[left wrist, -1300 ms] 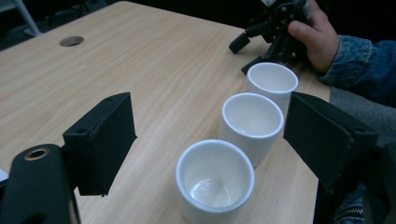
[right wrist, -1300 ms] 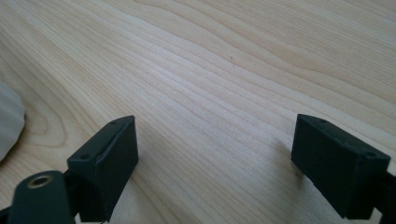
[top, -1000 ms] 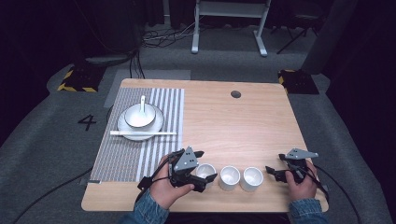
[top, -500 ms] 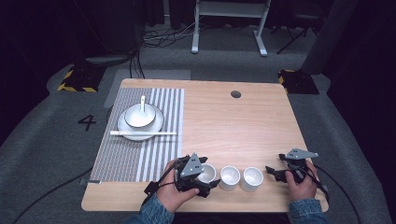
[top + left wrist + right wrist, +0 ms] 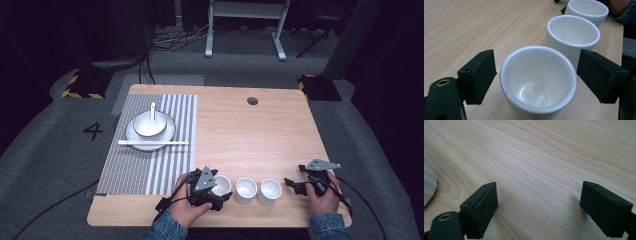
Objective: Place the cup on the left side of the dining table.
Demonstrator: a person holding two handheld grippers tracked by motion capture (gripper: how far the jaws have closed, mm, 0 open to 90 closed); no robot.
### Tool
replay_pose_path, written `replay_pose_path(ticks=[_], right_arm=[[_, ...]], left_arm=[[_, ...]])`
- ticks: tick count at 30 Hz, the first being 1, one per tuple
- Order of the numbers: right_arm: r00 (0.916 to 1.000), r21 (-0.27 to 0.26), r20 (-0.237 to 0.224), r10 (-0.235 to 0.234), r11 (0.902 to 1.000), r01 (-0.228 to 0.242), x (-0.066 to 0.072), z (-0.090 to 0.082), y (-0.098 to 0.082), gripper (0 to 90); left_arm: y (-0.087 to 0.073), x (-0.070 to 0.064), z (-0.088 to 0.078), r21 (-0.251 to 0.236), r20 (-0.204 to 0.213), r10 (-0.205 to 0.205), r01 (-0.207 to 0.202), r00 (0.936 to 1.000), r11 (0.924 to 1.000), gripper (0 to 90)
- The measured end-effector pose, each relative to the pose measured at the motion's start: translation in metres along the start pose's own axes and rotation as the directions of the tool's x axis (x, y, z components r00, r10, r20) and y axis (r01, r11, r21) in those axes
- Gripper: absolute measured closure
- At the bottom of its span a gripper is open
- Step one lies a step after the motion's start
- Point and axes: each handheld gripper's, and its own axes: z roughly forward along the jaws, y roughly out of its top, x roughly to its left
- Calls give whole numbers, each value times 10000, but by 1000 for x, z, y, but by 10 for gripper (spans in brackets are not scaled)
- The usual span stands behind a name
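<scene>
**Left Claw Positioned Around First Cup: Pre-Grasp Stage**

The small white ceramic handleless cup (image 5: 538,80) stands upright and empty on the light wooden worktop (image 5: 250,135), near its front edge. It is the leftmost of a row of three like cups; the second white cup (image 5: 573,35) stands just beside it, apart by a narrow gap, and the third white cup (image 5: 587,10) follows in line.

The left claw (image 5: 536,76) is released. Its two black jaws stand one on each side of the first cup, with a visible gap between each pad and the cup wall. The cup sits roughly centred between the jaws, slightly nearer the left-hand pad in the left gripper view. In the high view the left claw (image 5: 216,194) is level with the cup at the worktop.

Step in hand, as judged: approach complete, closure not yet made. The next move calls for closing the jaws squarely on the cup wall below the rim, then lifting straight up. Caution: the far pad lies close to the second cup; any sideways drift may knock it.

The right claw (image 5: 295,186) is released, jaws wide, over bare worktop to the right of the row and apart from the third cup.

At the far left, a grey striped placemat (image 5: 150,150) carries a white plate (image 5: 135,137) with a bowl, a spoon and white chopsticks (image 5: 153,143).
</scene>
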Motion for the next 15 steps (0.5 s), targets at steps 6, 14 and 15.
replay_pose_path(ticks=[6,14,15], right_arm=[[10000,0,-1,0,10000,0,0,0,0,149],[10000,-1,-1,1,10000,-1,0,0,0,149],[10000,-2,1,-2,10000,2,0,0,0,149]], left_arm=[[-7,2,8,253,54,-183,182,9998,9995,168],[-14,0,16,679,145,-345,334,9993,9971,213],[-15,0,17,750,101,-378,370,9992,9965,228]])
